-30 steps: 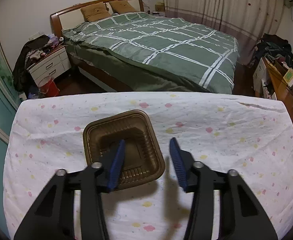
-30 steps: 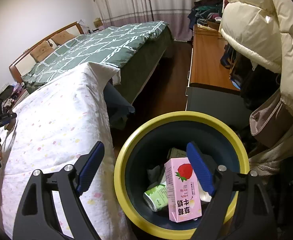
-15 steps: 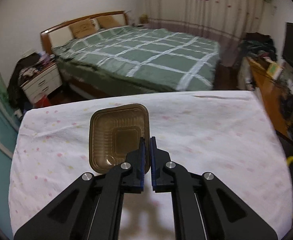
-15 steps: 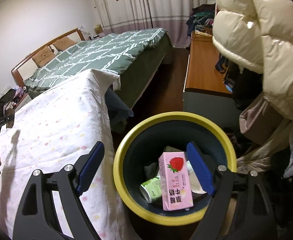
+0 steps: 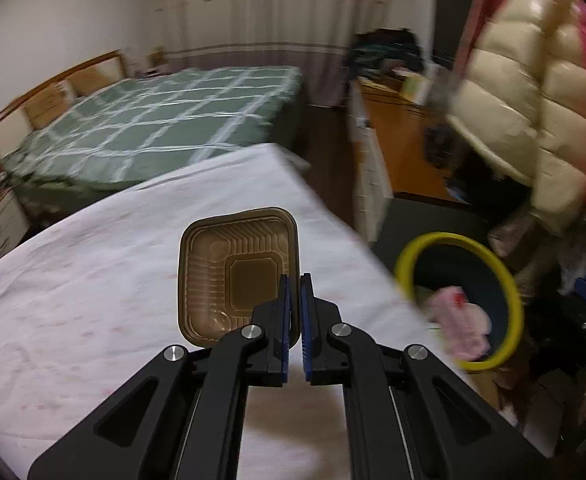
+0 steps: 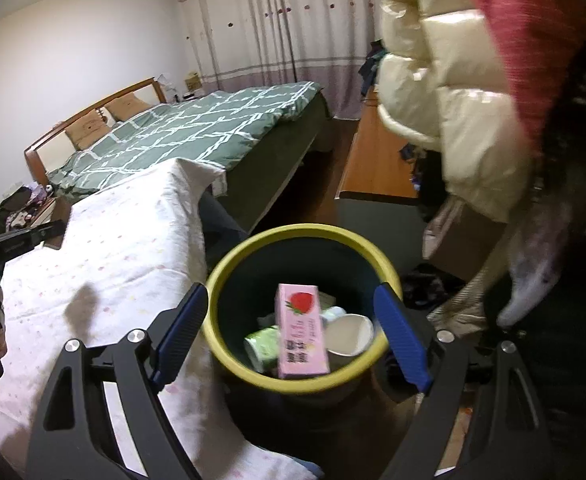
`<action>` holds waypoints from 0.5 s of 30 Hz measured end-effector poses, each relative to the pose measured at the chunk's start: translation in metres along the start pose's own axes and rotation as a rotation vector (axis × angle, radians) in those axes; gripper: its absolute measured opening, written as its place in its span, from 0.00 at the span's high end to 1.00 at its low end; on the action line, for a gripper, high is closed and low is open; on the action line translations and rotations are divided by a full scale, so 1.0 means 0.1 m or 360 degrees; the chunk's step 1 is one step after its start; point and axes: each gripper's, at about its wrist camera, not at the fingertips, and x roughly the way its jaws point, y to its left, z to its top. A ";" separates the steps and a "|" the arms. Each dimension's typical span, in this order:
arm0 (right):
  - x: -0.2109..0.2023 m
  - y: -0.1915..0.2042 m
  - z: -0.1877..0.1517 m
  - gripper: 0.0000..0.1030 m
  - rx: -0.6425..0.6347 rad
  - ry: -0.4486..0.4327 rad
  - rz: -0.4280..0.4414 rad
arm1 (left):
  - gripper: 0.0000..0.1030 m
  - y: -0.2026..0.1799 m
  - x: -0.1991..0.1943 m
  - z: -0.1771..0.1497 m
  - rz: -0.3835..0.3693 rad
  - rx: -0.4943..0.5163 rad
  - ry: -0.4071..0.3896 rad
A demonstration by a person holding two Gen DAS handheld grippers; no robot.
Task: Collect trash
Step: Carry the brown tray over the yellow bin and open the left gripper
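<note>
My left gripper point(image 5: 294, 294) is shut on the rim of a brown plastic food tray point(image 5: 229, 272) and holds it up above the white-sheeted table point(image 5: 93, 280). The yellow-rimmed dark bin point(image 5: 459, 300) stands to the right of the table. In the right wrist view the bin point(image 6: 229, 268) holds a pink strawberry milk carton point(image 6: 301, 330), a green can point(image 6: 261, 342) and a white paper cup point(image 6: 349, 334). My right gripper point(image 6: 291, 338) is open and empty, just above the bin's mouth.
A bed with a green checked quilt point(image 5: 165, 124) lies beyond the table. A wooden desk point(image 6: 377, 164) stands right of the bin. A cream puffer jacket point(image 6: 445, 92) and other clothes hang close above the bin at right.
My left gripper closed on the brown tray's rim, lifted it off the table and swung right toward the bin. My right gripper stayed open over the bin, shifting slightly.
</note>
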 end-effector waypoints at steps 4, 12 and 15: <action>-0.14 -0.21 -0.04 0.21 0.0010 -0.0024 -0.0063 | 0.95 -0.67 0.14 0.07 -0.0138 0.0105 0.0034; -0.37 -0.61 -0.10 0.20 0.0088 -0.0068 -0.0114 | 0.95 -1.68 0.59 0.10 -0.0319 0.0282 0.0172; -0.41 -0.67 -0.11 0.19 0.0096 -0.0077 -0.0116 | 0.95 -1.93 0.75 0.09 -0.0358 0.0310 0.0238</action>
